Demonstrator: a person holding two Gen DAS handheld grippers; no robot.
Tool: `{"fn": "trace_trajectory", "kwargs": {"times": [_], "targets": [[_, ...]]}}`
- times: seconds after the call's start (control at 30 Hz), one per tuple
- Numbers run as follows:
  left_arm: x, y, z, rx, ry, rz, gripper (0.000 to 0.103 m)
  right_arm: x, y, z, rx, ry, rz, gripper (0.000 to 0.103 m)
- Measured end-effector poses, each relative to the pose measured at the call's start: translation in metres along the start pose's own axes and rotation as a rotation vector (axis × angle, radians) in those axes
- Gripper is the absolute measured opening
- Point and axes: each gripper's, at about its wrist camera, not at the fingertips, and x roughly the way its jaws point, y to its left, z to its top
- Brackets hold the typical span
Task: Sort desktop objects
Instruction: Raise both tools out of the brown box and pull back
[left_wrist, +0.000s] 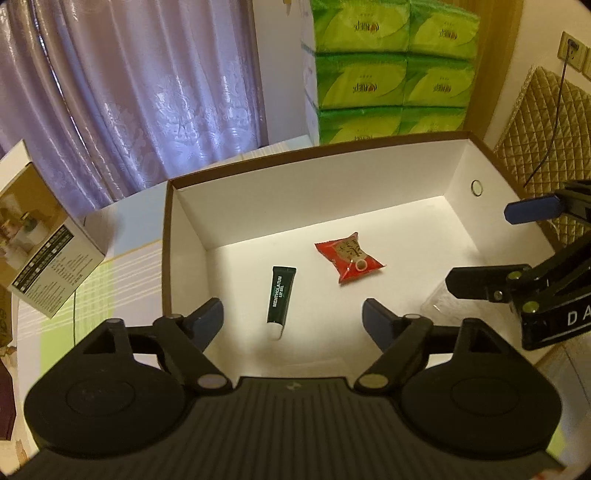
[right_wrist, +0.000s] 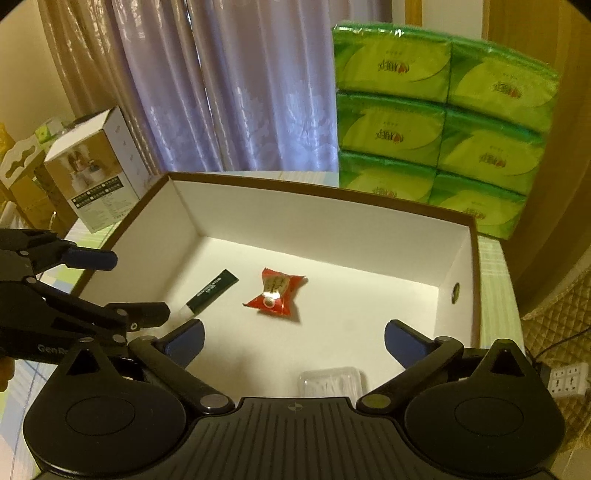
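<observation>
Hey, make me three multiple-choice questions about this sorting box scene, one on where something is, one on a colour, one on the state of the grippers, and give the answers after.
1. Where does the lip gel tube lie?
A. on the floor of the white box
B. on the tissue packs
C. between a gripper's jaws

2. What colour is the snack packet?
A. blue
B. red
C. yellow

3. How do the left gripper and right gripper stand?
A. both shut on something
B. one holds the tube
C. both open, holding nothing

Answers: 1 A, the tube rests flat on the box floor beside the packet. 2 B, its wrapper is red. 3 C, both pairs of jaws are spread with nothing between them.
</observation>
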Motion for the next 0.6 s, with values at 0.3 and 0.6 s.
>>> {"fn": "trace_trajectory", "kwargs": {"times": [0.3,0.6], "targets": [[-0.039,-0.007,-0.013,-0.023,-0.029,0.011,0.083,-0.037,0.010,-0.015,-0.012,-0.026,-0.028,0.101],[-0.078,-0.016,-0.027,-0.047,-0.057,0.027,0.086,-0.077,0.020,-0.029,-0.004,-0.054,-0.048,0.101]]}}
